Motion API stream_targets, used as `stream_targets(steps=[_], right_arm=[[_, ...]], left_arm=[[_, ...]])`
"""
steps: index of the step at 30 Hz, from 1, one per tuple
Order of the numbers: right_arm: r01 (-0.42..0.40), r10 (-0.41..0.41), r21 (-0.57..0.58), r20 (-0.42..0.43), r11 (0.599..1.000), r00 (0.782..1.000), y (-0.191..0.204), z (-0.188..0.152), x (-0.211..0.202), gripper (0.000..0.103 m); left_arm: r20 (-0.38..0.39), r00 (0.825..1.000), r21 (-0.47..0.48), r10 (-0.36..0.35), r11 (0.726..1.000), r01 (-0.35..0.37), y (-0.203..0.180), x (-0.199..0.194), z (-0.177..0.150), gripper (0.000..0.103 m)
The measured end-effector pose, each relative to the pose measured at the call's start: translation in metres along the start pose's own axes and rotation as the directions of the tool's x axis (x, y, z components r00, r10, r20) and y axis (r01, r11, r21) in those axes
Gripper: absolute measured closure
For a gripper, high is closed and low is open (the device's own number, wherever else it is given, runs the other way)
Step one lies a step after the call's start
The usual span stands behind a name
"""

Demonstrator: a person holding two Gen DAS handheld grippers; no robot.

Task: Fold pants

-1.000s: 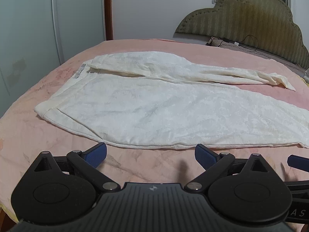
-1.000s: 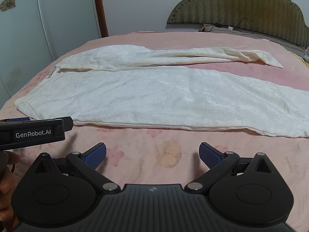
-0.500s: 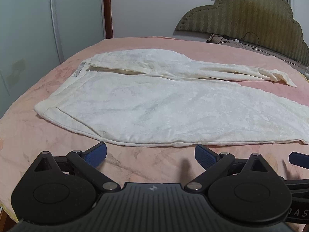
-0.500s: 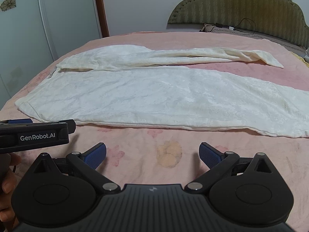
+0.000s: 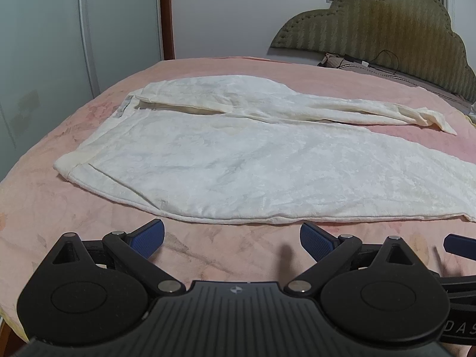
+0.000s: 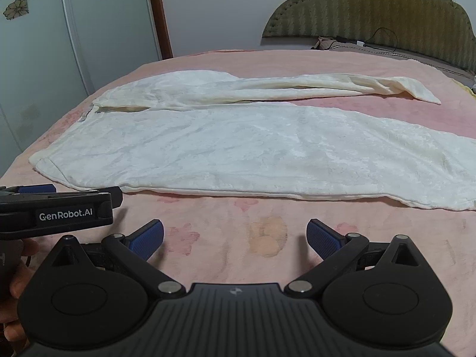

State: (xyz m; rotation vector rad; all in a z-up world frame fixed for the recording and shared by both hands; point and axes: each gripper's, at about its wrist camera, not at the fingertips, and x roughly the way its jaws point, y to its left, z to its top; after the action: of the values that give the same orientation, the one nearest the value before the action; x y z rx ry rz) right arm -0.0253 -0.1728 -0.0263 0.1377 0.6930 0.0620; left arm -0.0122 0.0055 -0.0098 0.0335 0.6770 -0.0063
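The room is a bedroom with a white wall, pale wardrobe doors [image 5: 44, 59] with flower stickers on the left, and an olive padded headboard [image 5: 386, 29] at the far right. A bed with a pink blanket [image 5: 208, 68] fills most of both views. On this blanket the white pants [image 5: 238, 163] lie spread flat, the waistband toward the left and the two legs running to the right. The near leg is wide and smooth; the far leg is narrower, and its end is a little crumpled near the headboard side. Between the two legs a strip of pink blanket shows on the right.

The left hand-held gripper [image 5: 232, 238] hovers over bare blanket just in front of the near edge of the pants, with its blue fingers [image 5: 148, 235] spread wide apart and nothing between them. The right hand-held gripper [image 6: 235, 238] is also over the blanket, just beside the left one, its jaws wide apart and holding nothing. In the right wrist view the left one appears from the side at the left edge, and there it does not touch the pants.
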Motion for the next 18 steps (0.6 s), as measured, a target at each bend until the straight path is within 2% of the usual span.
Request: stream_targets(steps=[18], right_arm=[[-0.036,0.036,-0.003,-0.009,0.999,0.999,0.0022,-0.0019,0.0014,0.000]], left_arm=[[-0.005,1.000,0.005,-0.003,1.000,0.003,0.0013,0.0016,-0.0018,0.004]])
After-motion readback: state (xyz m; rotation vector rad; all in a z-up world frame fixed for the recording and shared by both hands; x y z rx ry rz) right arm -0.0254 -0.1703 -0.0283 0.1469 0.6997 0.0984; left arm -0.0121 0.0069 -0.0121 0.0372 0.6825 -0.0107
